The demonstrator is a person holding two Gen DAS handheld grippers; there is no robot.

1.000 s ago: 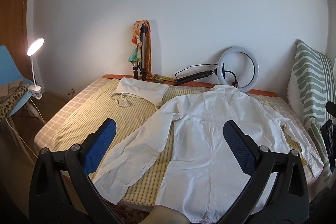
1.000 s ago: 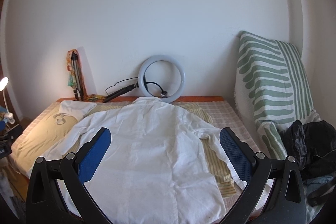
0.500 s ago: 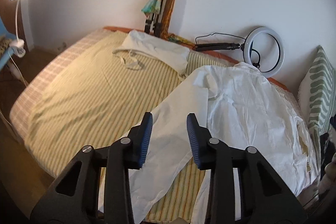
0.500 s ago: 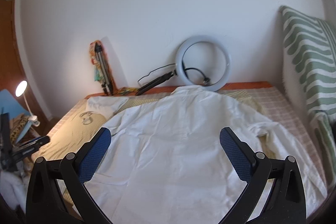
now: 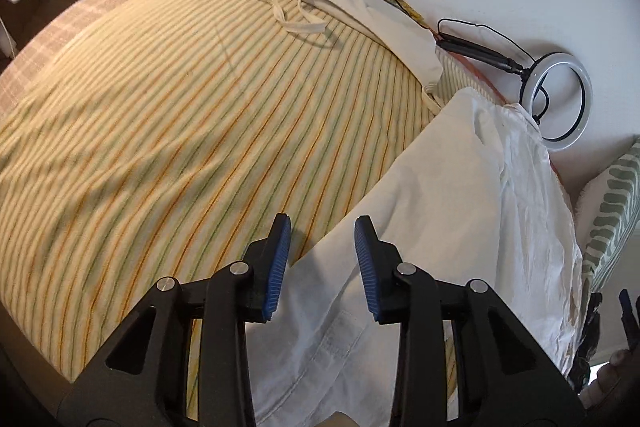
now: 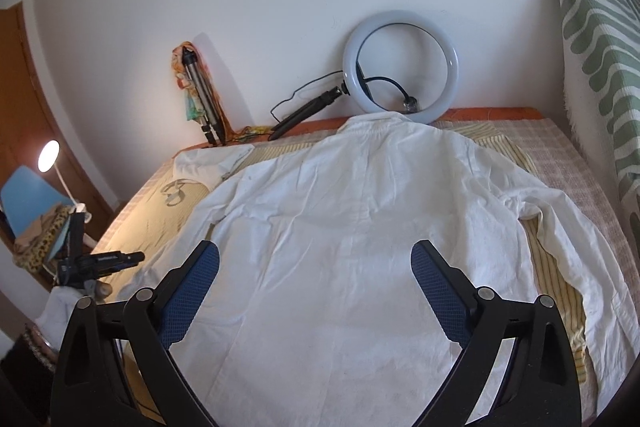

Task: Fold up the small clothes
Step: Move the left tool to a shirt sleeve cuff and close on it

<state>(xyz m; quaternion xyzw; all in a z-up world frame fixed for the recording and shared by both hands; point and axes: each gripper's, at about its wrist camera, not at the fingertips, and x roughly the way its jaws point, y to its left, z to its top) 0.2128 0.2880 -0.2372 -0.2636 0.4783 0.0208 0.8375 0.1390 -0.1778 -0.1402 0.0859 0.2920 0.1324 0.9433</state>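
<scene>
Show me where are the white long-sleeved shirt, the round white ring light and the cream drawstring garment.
White long-sleeved shirt (image 6: 360, 227), right wrist view, middle of its back.
Round white ring light (image 6: 450, 45), right wrist view, right side of the ring.
Cream drawstring garment (image 5: 360, 7), left wrist view, its folded body.

Striped sheet (image 5: 168, 131) is lying open left of the white shirt (image 6: 360, 227); ring light (image 6: 400, 63) and tripod (image 6: 202, 95) are crowding the wall.

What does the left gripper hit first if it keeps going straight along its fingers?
Most likely the white shirt's sleeve: the left gripper, jaws opening and nothing between them, points down at the sleeve's edge on the striped sheet. Depth is unclear.
</scene>
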